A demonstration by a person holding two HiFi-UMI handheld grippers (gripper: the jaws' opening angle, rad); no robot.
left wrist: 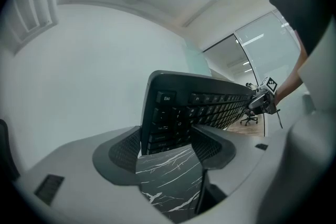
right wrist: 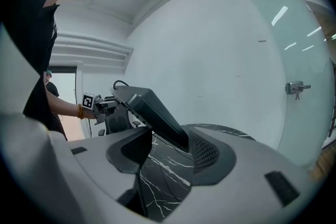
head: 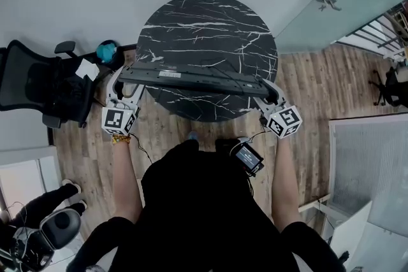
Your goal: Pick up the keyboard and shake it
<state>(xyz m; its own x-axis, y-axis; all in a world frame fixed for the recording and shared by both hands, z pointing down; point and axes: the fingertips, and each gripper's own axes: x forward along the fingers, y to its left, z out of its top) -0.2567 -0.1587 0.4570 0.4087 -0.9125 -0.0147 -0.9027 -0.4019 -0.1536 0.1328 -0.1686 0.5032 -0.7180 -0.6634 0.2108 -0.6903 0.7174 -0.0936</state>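
Left claw (head: 125, 81) and right claw (head: 268, 91) each clench one end of the keyboard (head: 191, 78) over the table's (head: 204, 22) 6 o'clock rim; hard shaking may slip it from these end-only grips.

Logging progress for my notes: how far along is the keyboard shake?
Done: the keyboard is picked up, tilted on edge above the marble table. In hand: the left gripper and right gripper each have jaws closed on one end. Left: the shaking; one still moment cannot show whether it has begun.
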